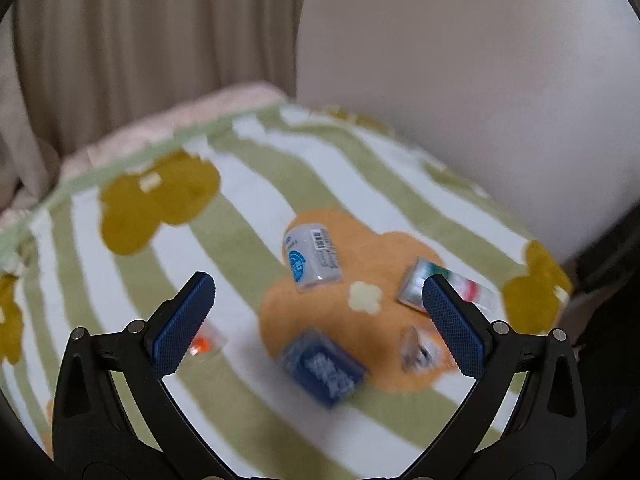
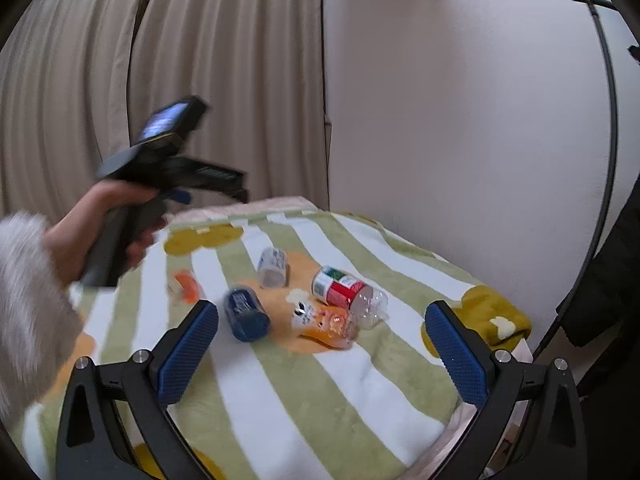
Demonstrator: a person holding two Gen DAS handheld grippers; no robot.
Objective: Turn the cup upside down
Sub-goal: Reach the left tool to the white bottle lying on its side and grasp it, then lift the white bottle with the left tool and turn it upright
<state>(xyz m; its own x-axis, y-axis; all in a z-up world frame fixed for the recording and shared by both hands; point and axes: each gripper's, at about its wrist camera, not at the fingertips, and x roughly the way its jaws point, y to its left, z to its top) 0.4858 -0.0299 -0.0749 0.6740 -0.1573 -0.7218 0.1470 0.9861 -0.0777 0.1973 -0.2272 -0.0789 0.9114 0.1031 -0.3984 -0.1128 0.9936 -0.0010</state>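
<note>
Several cups lie on their sides on a green-striped blanket (image 2: 360,384). A white and blue cup (image 1: 312,258) (image 2: 273,266) lies at the far middle. A dark blue cup (image 1: 324,368) (image 2: 245,314) lies nearest. A clear cup with a red and green label (image 2: 348,294) (image 1: 448,286) and a clear orange cup (image 2: 326,322) (image 1: 420,352) lie to the right. A small orange and clear cup (image 2: 185,286) (image 1: 202,344) lies to the left. My left gripper (image 1: 318,308) is open and empty above the cups. My right gripper (image 2: 322,340) is open and empty, nearer the front edge.
The blanket (image 1: 120,280) covers a raised surface beside a white wall (image 2: 460,120) and beige curtains (image 2: 180,60). The hand holding the left gripper body (image 2: 160,172) shows at the left of the right wrist view. A dark garment (image 2: 608,280) hangs at the right.
</note>
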